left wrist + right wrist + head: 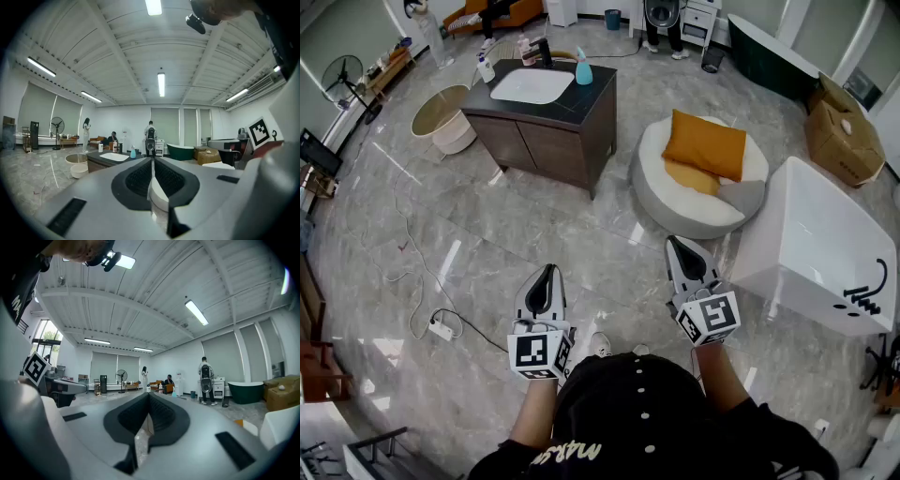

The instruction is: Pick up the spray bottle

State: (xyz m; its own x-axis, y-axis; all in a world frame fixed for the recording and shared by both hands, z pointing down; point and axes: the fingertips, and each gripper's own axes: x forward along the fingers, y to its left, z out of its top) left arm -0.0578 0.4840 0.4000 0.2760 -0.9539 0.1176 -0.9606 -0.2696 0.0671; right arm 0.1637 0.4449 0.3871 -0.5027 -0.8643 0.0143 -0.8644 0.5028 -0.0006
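Note:
The teal spray bottle point(583, 68) stands on the dark vanity counter point(581, 98), right of the white sink point(531, 85), far across the floor from me. In the left gripper view the spray bottle point(133, 152) shows small, just left of the jaw tips; in the right gripper view the spray bottle point(174, 393) is tiny and distant. My left gripper point(548, 269) and right gripper point(673, 241) are held out level over the marble floor, both shut with nothing between the pads. The left gripper point(153, 158) and right gripper point(148, 394) jaws meet at their tips.
A round white pouf with an orange cushion point(704, 143) and a white bathtub point(825, 239) lie to the right. A cardboard box point(838, 127), a round side table point(440, 116), a floor cable with power strip point(441, 329) and a fan point(342, 75) stand around. People are at the back wall.

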